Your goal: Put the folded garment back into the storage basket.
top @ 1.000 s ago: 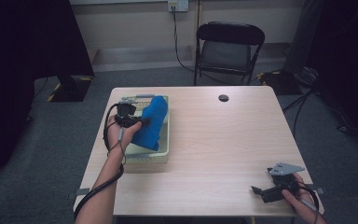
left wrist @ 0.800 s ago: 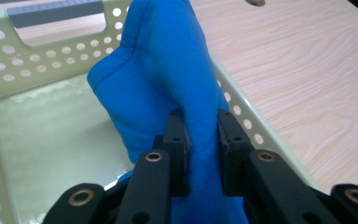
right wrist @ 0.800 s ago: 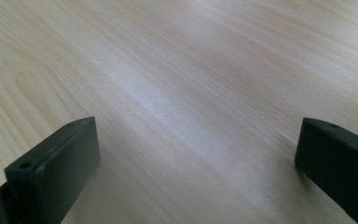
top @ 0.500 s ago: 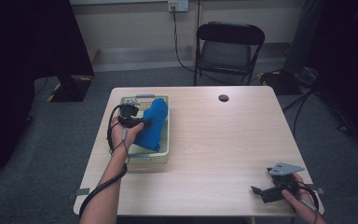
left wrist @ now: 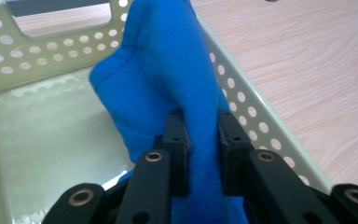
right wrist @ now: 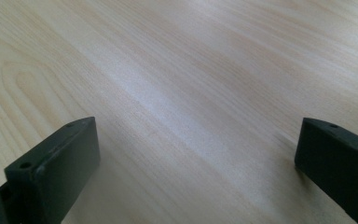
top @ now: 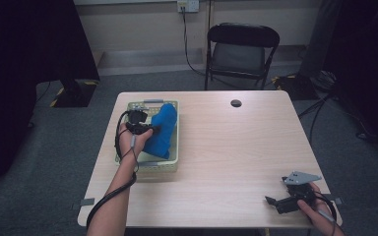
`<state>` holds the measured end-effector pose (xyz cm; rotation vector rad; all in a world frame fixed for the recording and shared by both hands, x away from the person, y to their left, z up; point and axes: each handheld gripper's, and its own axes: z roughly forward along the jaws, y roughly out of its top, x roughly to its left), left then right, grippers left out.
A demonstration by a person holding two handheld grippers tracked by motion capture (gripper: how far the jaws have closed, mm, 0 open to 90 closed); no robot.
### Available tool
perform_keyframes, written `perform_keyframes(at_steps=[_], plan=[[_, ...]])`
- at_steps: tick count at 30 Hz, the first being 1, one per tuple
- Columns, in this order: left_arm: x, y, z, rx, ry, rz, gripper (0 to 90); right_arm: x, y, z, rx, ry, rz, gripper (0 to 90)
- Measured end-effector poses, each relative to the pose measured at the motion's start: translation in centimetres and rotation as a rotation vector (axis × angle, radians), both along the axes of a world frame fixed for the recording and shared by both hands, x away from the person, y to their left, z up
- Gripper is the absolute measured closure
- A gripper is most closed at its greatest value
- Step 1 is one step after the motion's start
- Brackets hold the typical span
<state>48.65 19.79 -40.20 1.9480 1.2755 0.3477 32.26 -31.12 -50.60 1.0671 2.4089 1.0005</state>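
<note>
My left gripper (left wrist: 200,135) is clamped on a fold of blue cloth (left wrist: 168,79) standing up inside the perforated cream basket (top: 173,160), forearm stretched forward over the table's (top: 236,162) left side. My right gripper (right wrist: 196,154) rests near the table's front right corner, jaws spread wide over bare wood.

A black folding chair (top: 242,49) stands beyond the table (top: 236,162) (its dark grommet hole (top: 236,103) nearest the chair).
</note>
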Motion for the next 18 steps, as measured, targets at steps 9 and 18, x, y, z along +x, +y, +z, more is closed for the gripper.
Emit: perform_keyframes(at_steps=[9, 18], plan=[[0.01, -0.01, -0.21, 0.002, 0.001, 0.018, 76.9, 0.0, 0.0, 0.0, 0.0, 0.0, 0.0, 0.0], [0.14, 0.11, -0.87, 0.002, 0.013, 0.039, 76.9, 0.0, 0.0, 0.0, 0.0, 0.0, 0.0, 0.0]])
